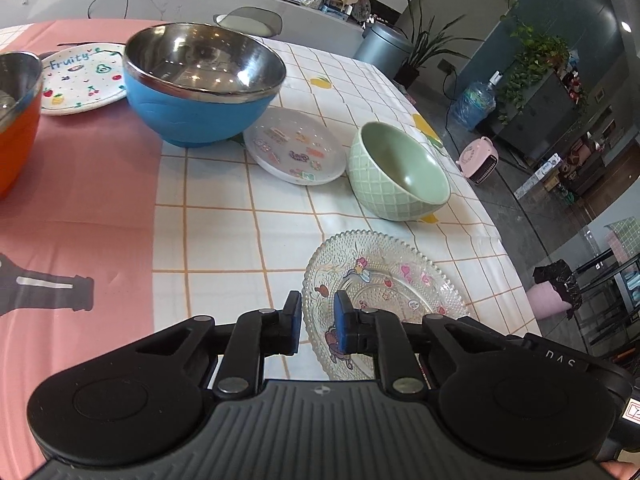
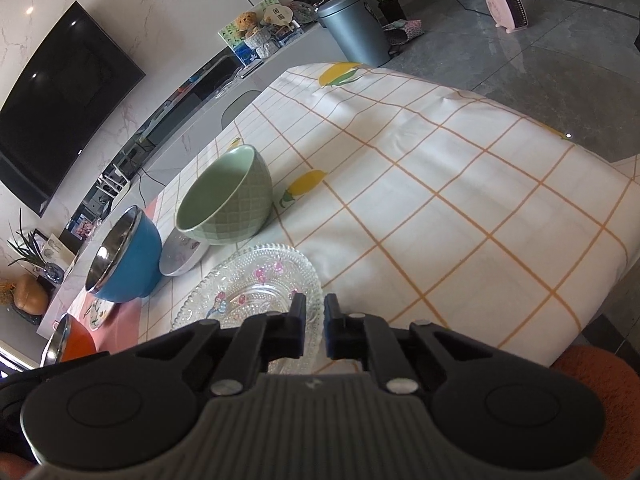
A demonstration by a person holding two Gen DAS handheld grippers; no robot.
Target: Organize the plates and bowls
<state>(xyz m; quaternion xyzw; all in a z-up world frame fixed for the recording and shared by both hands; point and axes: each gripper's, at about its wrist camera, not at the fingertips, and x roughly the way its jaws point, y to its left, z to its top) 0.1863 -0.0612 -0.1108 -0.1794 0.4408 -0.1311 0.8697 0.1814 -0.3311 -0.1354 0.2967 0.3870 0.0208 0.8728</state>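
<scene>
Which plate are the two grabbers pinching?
The clear glass plate with the bumpy beaded rim and cartoon pictures. The left gripper and right gripper each pinch its rim. The two white plates lie farther back, untouched.

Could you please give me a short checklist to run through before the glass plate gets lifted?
1. Left gripper on the glass plate: ok, its pads straddle the near left rim with the jaws nearly closed.
2. Right gripper on the same plate: ok, its jaws are nearly shut over the right rim.
3. Firmness of both grips: cannot tell, the pad contact is not clear enough.
4. Plate free of other dishes: ok, the green bowl stands apart behind it.
5. Nothing lying on the plate: ok, only its printed cartoon pattern shows.
6. Stacking target: cannot tell; the small white plate beside the blue bowl looks free on top.
</scene>
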